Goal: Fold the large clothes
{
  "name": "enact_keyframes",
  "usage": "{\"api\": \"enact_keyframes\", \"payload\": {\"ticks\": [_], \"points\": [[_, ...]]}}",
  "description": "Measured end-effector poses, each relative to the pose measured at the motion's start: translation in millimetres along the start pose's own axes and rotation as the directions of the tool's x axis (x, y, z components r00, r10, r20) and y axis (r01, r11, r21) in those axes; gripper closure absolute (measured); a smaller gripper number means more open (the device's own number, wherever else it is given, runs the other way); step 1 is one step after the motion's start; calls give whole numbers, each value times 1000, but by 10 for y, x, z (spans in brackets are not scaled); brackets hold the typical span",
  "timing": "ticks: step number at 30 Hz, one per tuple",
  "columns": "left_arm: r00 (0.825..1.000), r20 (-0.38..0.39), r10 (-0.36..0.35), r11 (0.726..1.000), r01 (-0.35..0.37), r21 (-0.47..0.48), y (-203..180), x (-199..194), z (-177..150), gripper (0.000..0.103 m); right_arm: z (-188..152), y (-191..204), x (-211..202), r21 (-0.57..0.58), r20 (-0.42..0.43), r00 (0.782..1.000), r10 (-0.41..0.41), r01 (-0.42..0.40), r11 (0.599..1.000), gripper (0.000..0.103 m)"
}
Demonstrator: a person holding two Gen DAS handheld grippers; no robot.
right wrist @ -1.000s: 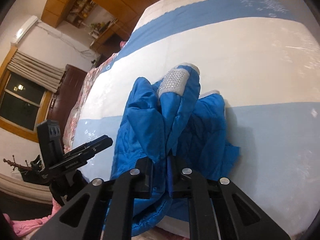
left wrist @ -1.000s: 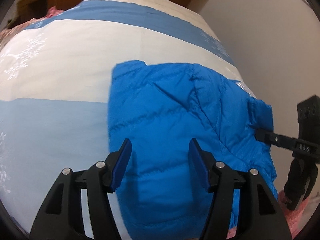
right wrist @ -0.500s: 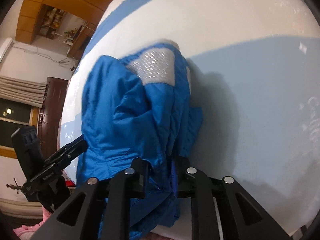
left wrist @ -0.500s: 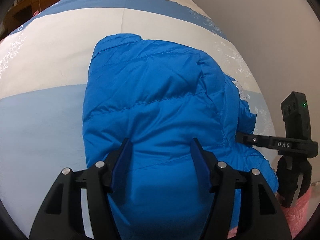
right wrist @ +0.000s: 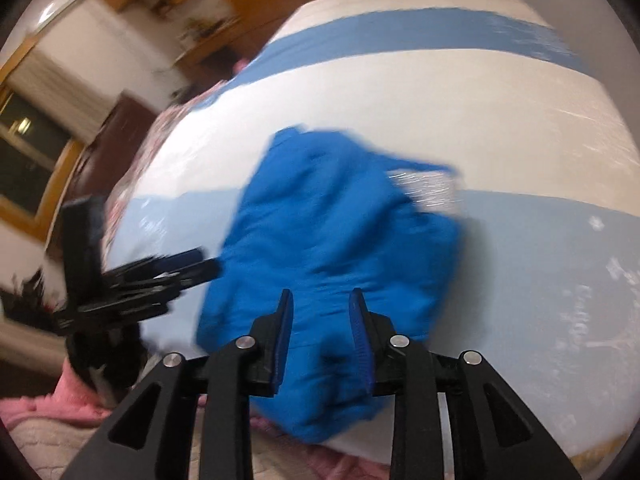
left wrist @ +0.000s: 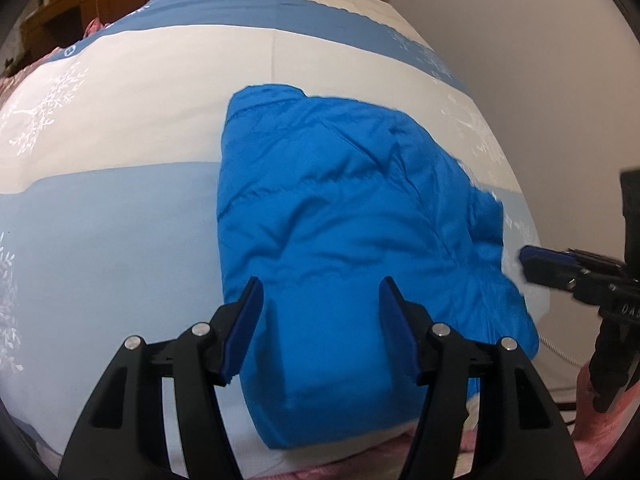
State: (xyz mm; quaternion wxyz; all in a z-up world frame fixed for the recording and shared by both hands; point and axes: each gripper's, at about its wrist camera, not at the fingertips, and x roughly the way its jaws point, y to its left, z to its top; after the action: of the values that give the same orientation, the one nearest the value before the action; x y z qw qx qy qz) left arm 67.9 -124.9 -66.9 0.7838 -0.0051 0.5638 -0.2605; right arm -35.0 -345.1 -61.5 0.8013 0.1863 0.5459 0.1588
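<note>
Folded blue quilted jacket (left wrist: 344, 240) lying on a bed cover (left wrist: 120, 128) banded in cream, pale blue and darker blue, close to the cover's near edge. In the left wrist view the jacket forms a compact, roughly rectangular bundle: its left side is a straight folded edge, its far left corner is squared off, and its upper face is smooth padded fabric crossed by stitched quilting lines and a few shallow creases. The right side is less tidy, with bunched layers spilling toward the cover's right edge. The right wrist view, which is blurred, shows the same jacket (right wrist: 336, 240) with a silvery grey patch (right wrist: 428, 186) at its far right corner; the layers beneath that corner cannot be made out clearly. The bundle straddles the line between the cream band and the pale blue band. White branch-like prints (left wrist: 44, 108) mark the cover to the left. The left gripper (left wrist: 320, 300) hangs above the near part of the jacket, its blue-padded jaws set well apart with nothing pinched between them. The right gripper (right wrist: 320, 312) hangs over the near right part of the jacket; its jaws have just been opening, a narrow gap now separates the pads, and the fabric seen through that gap lies below them, not clamped. Pink fabric (right wrist: 64, 396) shows at the near edge below the bed cover, and a plain pale wall (left wrist: 520, 60) stands to the right.
</note>
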Motion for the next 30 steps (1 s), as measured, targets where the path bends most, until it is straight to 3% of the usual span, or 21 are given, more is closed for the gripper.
{"api": "enact_keyframes", "payload": {"ticks": [5,12,16,21,30], "points": [[999,-30,-14,1000,14,24,-90,50,-119,44,-174,82,248,-59,-88,994,-73,68,996,77],[999,-49,-25,999,27,47,-57,166,-265,45,-536,-116,433,-4,-161,984,-73,73,997,90],[997,-66,-39,998,42,48,-10,279,-328,45,-716,-298,631,64,-158,987,-22,32,997,92],[998,-64,1,997,4,83,0,390,-361,44,-735,-466,766,134,-132,991,40,-22,991,95],[998,-50,33,996,-29,87,-8,201,-269,46,-725,-336,569,134,-80,996,42,-31,991,89]]}}
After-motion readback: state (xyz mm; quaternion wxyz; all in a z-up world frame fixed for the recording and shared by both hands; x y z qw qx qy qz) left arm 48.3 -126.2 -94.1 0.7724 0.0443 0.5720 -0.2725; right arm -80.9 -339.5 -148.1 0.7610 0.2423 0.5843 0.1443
